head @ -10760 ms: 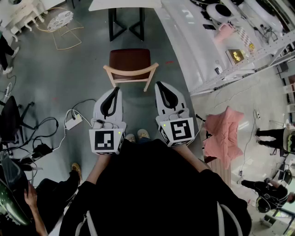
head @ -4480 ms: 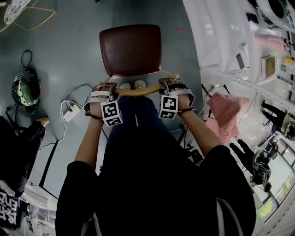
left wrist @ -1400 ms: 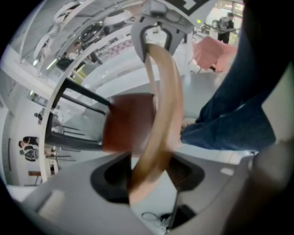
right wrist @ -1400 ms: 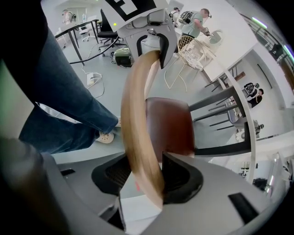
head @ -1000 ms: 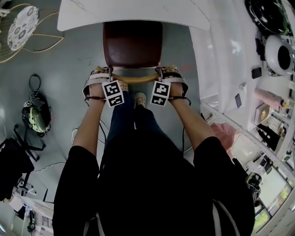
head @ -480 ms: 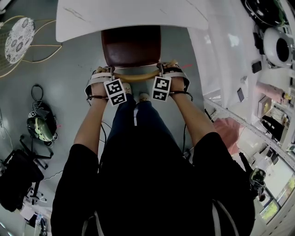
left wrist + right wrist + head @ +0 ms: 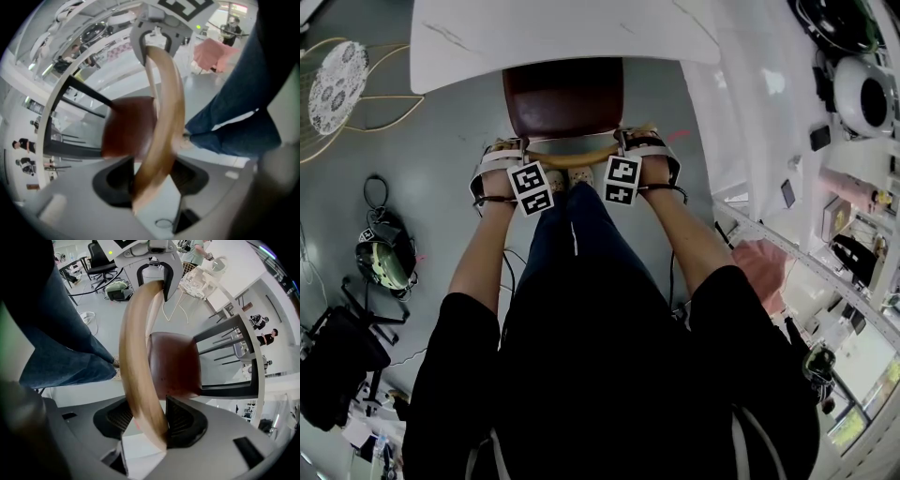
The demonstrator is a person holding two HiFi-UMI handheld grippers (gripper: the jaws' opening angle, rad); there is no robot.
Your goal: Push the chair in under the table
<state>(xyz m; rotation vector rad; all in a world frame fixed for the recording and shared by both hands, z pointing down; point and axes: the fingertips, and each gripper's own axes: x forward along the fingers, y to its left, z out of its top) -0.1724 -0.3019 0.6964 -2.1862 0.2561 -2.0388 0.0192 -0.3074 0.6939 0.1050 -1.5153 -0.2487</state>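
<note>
The chair's dark red seat [image 7: 563, 98] lies partly under the white tabletop [image 7: 553, 33], with its far part hidden. Its curved wooden back rail [image 7: 572, 150] faces me. My left gripper [image 7: 500, 155] is shut on the rail's left end and my right gripper [image 7: 649, 148] on its right end. In the left gripper view the rail [image 7: 161, 112] runs between the pads of the left gripper [image 7: 150, 174], with the seat [image 7: 126, 126] beyond. In the right gripper view the rail [image 7: 136, 348] is pinched in the right gripper [image 7: 149, 416], beside the seat [image 7: 173, 364].
A long white bench [image 7: 741, 122] with equipment runs along the right. A wire stool [image 7: 333, 80] stands at the far left, and a helmet [image 7: 384, 258] and cables lie on the floor. The table's black legs [image 7: 229, 333] stand past the seat. My legs [image 7: 572, 234] are just behind the chair.
Both grippers and the chair have moved a little forward toward the table, and the tabletop now covers more of the seat. Both grips on the rail are unchanged.
</note>
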